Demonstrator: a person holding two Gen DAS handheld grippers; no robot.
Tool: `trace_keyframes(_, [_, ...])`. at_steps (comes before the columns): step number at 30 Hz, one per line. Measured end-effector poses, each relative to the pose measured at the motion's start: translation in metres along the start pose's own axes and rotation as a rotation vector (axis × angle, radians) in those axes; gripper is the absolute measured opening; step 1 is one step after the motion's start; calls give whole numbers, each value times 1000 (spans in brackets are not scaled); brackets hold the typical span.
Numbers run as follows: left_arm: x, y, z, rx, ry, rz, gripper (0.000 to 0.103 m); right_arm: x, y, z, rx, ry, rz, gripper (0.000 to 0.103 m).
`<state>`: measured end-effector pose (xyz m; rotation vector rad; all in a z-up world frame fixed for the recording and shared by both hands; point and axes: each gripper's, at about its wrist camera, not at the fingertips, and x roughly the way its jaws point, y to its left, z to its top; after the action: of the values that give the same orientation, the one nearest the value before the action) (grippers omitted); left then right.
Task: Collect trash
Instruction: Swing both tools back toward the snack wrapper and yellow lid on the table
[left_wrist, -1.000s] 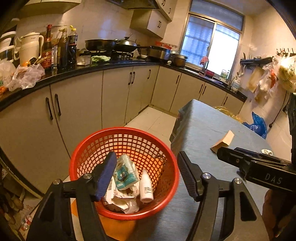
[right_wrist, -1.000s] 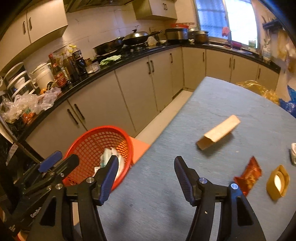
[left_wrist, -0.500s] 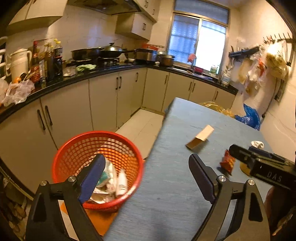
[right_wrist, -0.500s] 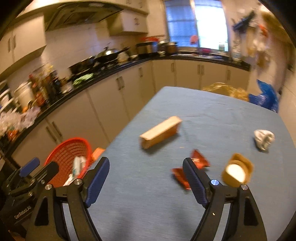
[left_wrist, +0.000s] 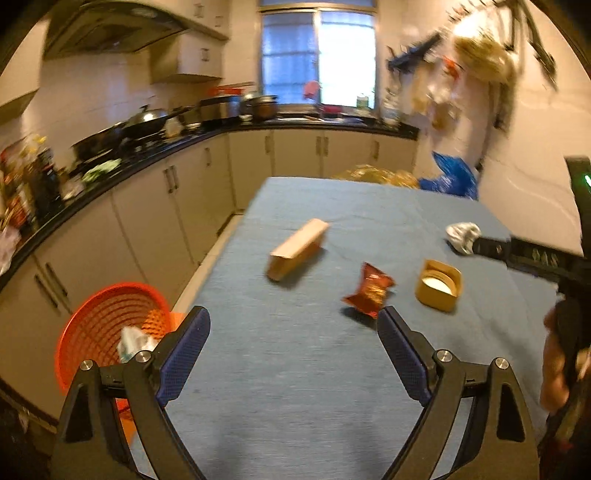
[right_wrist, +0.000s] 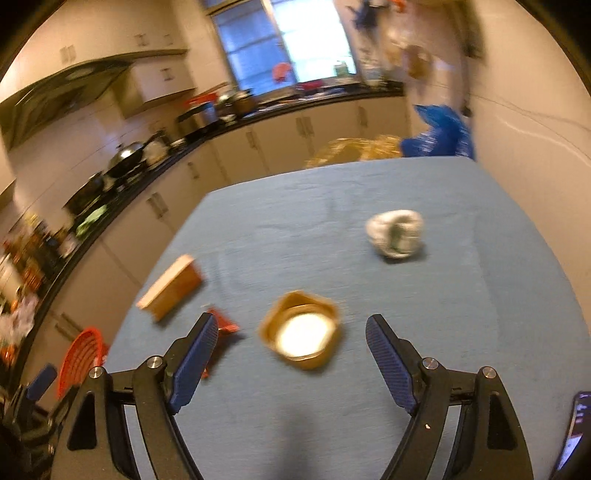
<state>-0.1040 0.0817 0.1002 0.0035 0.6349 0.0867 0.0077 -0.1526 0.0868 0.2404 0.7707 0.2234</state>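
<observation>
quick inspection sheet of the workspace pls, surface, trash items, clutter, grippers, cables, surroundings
surface: table with blue cloth, four loose items on it.
job's things: tan cardboard box lying on its side; red snack wrapper; small yellow tub, open side up, white inside; crumpled white wad; orange mesh basket beside the table's left edge, below the tabletop, with trash already in it.
clutter: nothing seen on the table beyond the trash.
grippers: left gripper open, empty, above the cloth; right gripper open, empty, jaws framing the tub without touching it.
cables: nothing seen.
surroundings: counter with pans, window, blue bag past the far edge.
</observation>
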Motion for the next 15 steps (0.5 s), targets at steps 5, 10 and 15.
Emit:
trace_keyframes(5, [17,-39,11,93,52,-58,91,15,-31,11,37,63,-27,79])
trace_keyframes(10, [52,-60,22,141,127,-80,91,49,-39,11,38,175,21,59])
trace_keyframes(15, [90,-61,25,135,187,-79,91,74,-34,-2,-2,233,40,38])
